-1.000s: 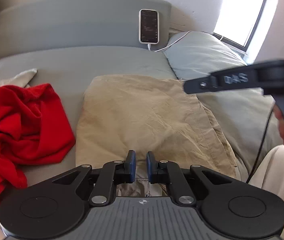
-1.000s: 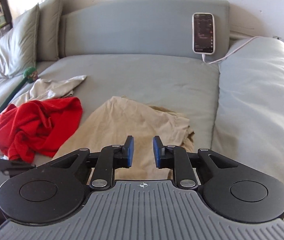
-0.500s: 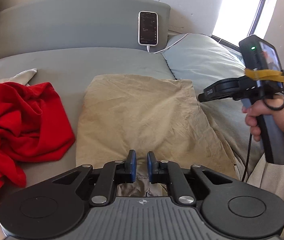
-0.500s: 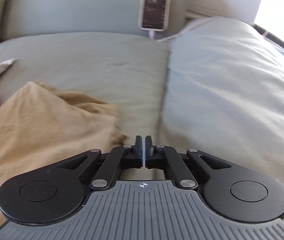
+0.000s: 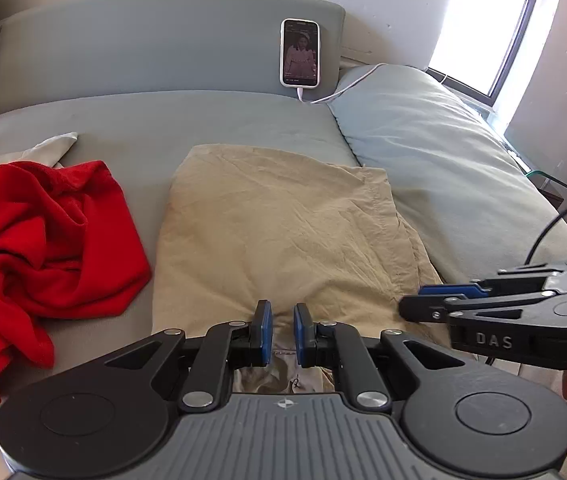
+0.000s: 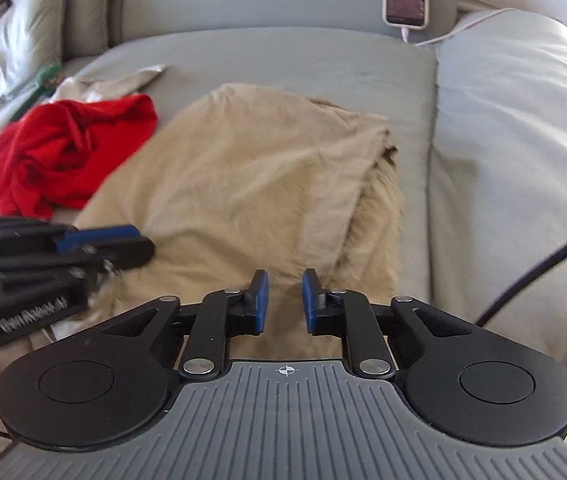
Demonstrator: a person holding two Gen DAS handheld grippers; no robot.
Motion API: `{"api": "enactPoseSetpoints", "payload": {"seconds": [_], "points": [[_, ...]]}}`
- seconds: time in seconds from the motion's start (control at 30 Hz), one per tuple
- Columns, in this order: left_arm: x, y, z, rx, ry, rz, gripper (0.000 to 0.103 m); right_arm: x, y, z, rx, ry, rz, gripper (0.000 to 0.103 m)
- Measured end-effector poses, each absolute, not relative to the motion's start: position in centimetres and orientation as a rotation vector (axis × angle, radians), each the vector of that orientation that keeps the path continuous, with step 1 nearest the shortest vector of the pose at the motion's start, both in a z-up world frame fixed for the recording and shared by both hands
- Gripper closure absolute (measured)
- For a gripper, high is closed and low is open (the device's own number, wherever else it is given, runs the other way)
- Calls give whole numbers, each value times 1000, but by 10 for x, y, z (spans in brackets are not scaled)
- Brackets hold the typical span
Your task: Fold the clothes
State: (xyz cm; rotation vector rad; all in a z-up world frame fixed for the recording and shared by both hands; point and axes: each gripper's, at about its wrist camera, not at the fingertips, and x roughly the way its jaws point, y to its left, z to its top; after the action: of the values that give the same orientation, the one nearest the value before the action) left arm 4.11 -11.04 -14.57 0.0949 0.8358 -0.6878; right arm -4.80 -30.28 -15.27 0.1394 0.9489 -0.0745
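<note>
Your folded tan garment, a creased, soft cotton rectangle, lies on the smooth grey sofa cushion beside the crumpled red garment. Your left gripper has its blue pads a narrow gap apart over the tan cloth's near edge, gripping nothing. Your right gripper, its jaws just opened, stands slightly apart and empty above the cloth's right side.

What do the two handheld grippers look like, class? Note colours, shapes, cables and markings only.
The left gripper and right gripper match: black linkage arms with silver pivot pins, two round black discs, a ribbed grey body bearing a small crosshair mark, and blue pads on the fingers. Seen side-on, the right gripper reads "DAS" in raised letters, and a black cable trails from it.
</note>
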Motion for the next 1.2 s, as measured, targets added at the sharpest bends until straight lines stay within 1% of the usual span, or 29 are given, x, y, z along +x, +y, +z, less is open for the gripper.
{"api": "enactPoseSetpoints", "payload": {"seconds": [0.07,0.2,0.23,0.27,0.3,0.33,0.4,0.43,0.47,0.5,0.53,0.57,0.63,0.73,0.8,0.83,0.9,1.13,1.2], "points": [[39,-109,-145,98,833,-688,93,-61,-314,-152,165,967,-166,83],[33,-106,-136,128,838,-683,91,-86,-348,-152,355,1018,-276,82],[32,-102,-131,121,840,-675,86,-92,-357,-152,404,1030,-303,80],[30,-97,-126,110,842,-667,77,-98,-366,-152,453,1042,-330,80],[29,-90,-120,81,843,-655,72,-104,-371,-148,500,1020,-336,75],[29,-83,-115,56,838,-641,64,-107,-375,-143,542,1000,-337,71],[29,-68,-104,20,825,-606,58,-110,-381,-134,624,959,-320,55],[32,-61,-101,2,822,-579,52,-110,-381,-130,647,942,-314,51],[34,-53,-97,-16,818,-553,40,-110,-381,-126,668,926,-308,41],[37,-46,-94,-35,816,-526,33,-109,-381,-122,688,910,-302,30],[41,-39,-94,-58,818,-503,25,-108,-381,-120,708,901,-297,25],[45,-33,-93,-83,822,-480,24,-105,-381,-121,740,891,-285,16],[54,-23,-99,-141,860,-449,22,-98,-382,-124,804,879,-259,16],[63,-22,-108,-189,912,-445,22,-90,-383,-136,874,868,-225,17],[66,-27,-114,-198,925,-463,22,-83,-385,-144,905,852,-209,24],[68,-29,-117,-200,931,-468,22,-81,-388,-147,913,843,-213,25],[74,-34,-122,-198,941,-456,22,-74,-394,-154,921,829,-219,35],[100,-50,-144,-272,1028,-505,22,-39,-408,-180,891,864,-192,35],[106,-55,-149,-277,1045,-524,25,-34,-409,-185,877,838,-157,35]]}}
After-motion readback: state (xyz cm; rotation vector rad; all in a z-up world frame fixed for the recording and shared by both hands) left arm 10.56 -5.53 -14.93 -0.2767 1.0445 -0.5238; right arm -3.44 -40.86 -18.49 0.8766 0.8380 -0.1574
